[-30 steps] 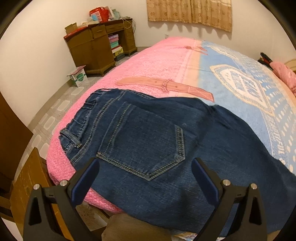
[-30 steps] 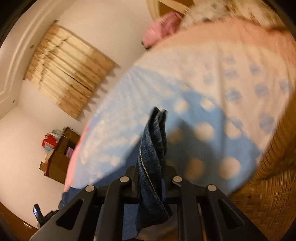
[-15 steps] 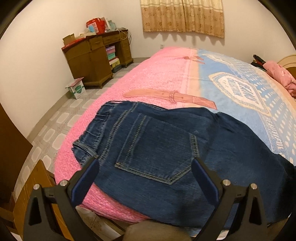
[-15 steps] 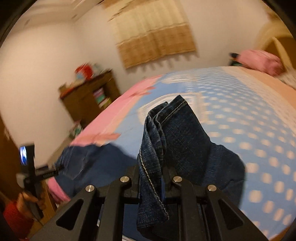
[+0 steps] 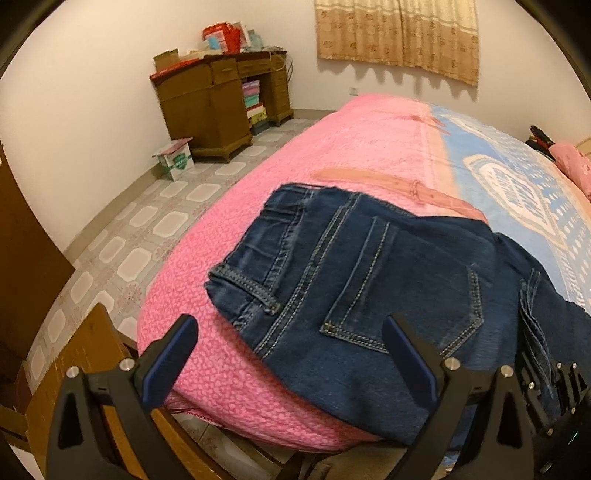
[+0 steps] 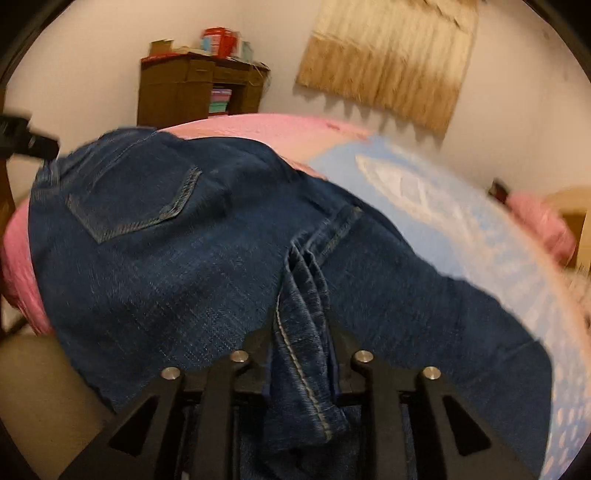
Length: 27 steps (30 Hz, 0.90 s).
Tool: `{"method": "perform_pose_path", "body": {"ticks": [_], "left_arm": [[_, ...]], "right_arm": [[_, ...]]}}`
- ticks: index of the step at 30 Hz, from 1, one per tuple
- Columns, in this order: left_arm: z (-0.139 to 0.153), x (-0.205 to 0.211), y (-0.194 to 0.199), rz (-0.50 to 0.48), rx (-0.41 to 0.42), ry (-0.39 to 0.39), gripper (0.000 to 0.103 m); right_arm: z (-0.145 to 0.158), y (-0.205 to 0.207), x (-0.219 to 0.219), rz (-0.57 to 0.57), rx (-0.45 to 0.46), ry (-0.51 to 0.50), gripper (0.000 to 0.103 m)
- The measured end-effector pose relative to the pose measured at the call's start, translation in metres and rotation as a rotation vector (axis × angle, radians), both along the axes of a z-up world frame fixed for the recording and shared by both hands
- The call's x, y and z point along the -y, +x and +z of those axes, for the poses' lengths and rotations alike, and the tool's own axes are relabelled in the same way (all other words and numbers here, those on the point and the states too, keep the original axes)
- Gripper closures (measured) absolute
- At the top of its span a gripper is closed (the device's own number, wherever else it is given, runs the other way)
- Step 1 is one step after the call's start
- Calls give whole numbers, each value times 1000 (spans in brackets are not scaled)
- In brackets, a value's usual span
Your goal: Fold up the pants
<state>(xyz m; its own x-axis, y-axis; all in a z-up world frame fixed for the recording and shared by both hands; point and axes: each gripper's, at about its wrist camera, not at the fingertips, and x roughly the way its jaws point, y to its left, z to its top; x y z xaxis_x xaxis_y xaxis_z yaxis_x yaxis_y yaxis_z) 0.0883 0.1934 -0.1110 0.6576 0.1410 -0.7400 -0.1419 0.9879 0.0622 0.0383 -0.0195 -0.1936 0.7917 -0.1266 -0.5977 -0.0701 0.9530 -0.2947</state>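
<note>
Dark blue jeans (image 5: 369,280) lie on the pink end of the bed cover (image 5: 332,147), waistband to the left and back pocket up. My left gripper (image 5: 291,354) hovers open just above the seat of the jeans, near the bed's front edge, with nothing between its fingers. My right gripper (image 6: 301,325) has the bunched leg hems (image 6: 306,295) between its fingers, brought over the upper legs beside the back pocket (image 6: 140,199). Its jaws are opening, with the denim still pinched between them. In the left wrist view the right gripper (image 5: 543,376) shows at the lower right with the hems (image 5: 532,325).
A brown wooden desk (image 5: 218,99) with clutter on top stands against the far wall, with a small cardboard box (image 5: 175,158) on the tiled floor (image 5: 147,221). A wooden frame (image 5: 88,350) sits at lower left. A pink pillow (image 5: 572,162) lies at the far right. A curtain (image 5: 399,33) hangs behind.
My right gripper swung the leg hems from the blue end of the bed across to the seat of the jeans, doubling the legs over. My left gripper shifted sideways along the waistband end, still open.
</note>
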Motion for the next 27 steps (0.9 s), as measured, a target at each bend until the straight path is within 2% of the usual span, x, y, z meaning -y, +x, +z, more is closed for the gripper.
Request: {"method": "perform_pose_path", "body": {"ticks": [2, 3, 4, 5, 7, 9, 10, 12, 13, 14, 15, 17, 19, 22, 23, 24, 26, 27], "left_arm": [[-3, 1, 3, 1, -6, -12, 1], [-4, 3, 4, -2, -7, -15, 1], [-4, 6, 4, -7, -6, -16, 1], [-4, 9, 4, -15, -4, -16, 1], [-3, 15, 5, -29, -5, -17, 1], [0, 23, 5, -48, 0, -19, 1], [2, 27, 4, -57, 5, -20, 1], [7, 40, 2, -100, 17, -22, 1], [10, 47, 1, -120, 22, -19, 1], [12, 56, -1, -144, 29, -18, 1], [14, 65, -3, -167, 33, -20, 1], [14, 87, -7, -238, 31, -25, 1], [13, 110, -9, -289, 32, -21, 1], [5, 143, -7, -355, 5, -35, 1], [0, 156, -4, -368, -15, -44, 1], [-3, 164, -3, -376, -30, -55, 1], [-9, 178, 0, -388, -59, -80, 1], [-13, 185, 1, -387, -72, -85, 1]], "right_arm": [[1, -4, -6, 18, 4, -35, 74], [4, -5, -5, 43, -17, -8, 62], [9, -8, -3, 83, -53, 57, 54], [20, -14, 2, 167, -105, 224, 44], [43, -29, 8, 279, -119, 456, 42], [65, -43, 22, 289, -74, 545, 42], [78, -50, 40, 248, -14, 578, 42], [89, -52, 77, 122, 30, 578, 45], [91, -49, 105, 20, 25, 549, 50], [91, -47, 130, -56, 12, 522, 64], [90, -47, 151, -117, 5, 507, 69], [91, -59, 208, -267, 8, 528, 69], [89, -77, 269, -394, 4, 622, 69], [76, -94, 320, -475, -23, 738, 67], [71, -94, 329, -480, -30, 770, 67], [57, -94, 342, -463, -51, 859, 66], [40, -83, 356, -446, -88, 972, 66], [30, -77, 359, -441, -108, 997, 66]]}}
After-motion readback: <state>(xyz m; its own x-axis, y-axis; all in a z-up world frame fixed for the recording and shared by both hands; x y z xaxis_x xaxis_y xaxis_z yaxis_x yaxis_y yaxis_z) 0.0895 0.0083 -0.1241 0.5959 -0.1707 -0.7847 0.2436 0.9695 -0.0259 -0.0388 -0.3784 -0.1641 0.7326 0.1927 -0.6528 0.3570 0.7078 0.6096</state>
